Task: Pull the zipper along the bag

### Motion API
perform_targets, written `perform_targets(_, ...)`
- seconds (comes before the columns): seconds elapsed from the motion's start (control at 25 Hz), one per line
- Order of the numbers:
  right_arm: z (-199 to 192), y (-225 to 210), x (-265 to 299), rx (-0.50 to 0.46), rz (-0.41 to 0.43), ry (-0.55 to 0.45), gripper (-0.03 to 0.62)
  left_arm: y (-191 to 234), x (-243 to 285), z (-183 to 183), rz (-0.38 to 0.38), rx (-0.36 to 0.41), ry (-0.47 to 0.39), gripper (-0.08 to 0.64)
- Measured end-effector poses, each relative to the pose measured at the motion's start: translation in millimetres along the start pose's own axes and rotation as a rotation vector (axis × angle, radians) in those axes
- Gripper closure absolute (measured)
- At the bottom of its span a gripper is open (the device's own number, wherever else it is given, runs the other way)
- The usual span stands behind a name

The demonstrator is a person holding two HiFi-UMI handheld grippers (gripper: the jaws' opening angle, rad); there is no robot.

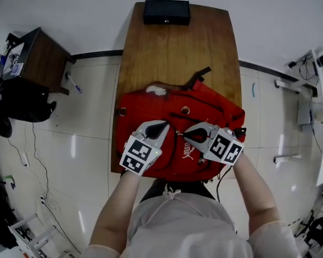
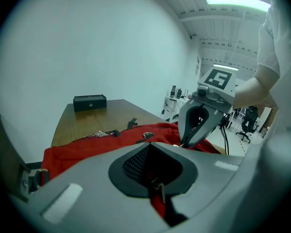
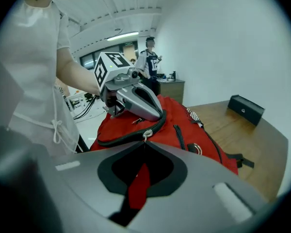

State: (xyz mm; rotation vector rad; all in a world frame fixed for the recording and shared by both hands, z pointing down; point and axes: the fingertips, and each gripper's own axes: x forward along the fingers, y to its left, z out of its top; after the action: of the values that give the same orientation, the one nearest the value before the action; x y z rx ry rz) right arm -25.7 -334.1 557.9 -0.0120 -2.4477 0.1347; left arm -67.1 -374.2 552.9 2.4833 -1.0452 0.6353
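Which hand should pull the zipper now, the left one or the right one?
Right, probably. The right gripper is shut on the silver zipper pull, so it can pull at once. The left gripper seems only to pinch the red bag, steadying it.

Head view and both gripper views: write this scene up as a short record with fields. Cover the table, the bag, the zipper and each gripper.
surface: wooden table, black box at its far end
bag: red backpack, lying on the table's near end
zipper: silver slider on a black zipper track
left gripper: jaws closed on a small metal tab, red fabric just below it
right gripper: jaws closed on a red strip, apparently the zipper's pull; tips right at the slider
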Motion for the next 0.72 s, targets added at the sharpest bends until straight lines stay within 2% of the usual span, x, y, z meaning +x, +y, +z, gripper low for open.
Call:
perform_targets(0.16, -5, 20, 3, 0.085, -0.066, -0.015, 0.58, -1, 0, -6, -0.022, 0.021, -0.012, 0.554)
perform_targets(0.36, -8, 44, 7, 0.104, -0.114, -0.011, 0.581, -4, -4, -8, -0.067, 0.04, -0.031, 0.554)
perform_targets(0.6, -19, 76, 19, 0.126, -0.121, 0.052, 0.583, -5, -3, -9, -0.08, 0.047, -0.037, 0.554)
perform_targets(0.72, -22, 92, 24, 0.148, -0.093, 0.072, 0.578, -6, -3, -9, -0.084, 0.053, -0.047, 0.554)
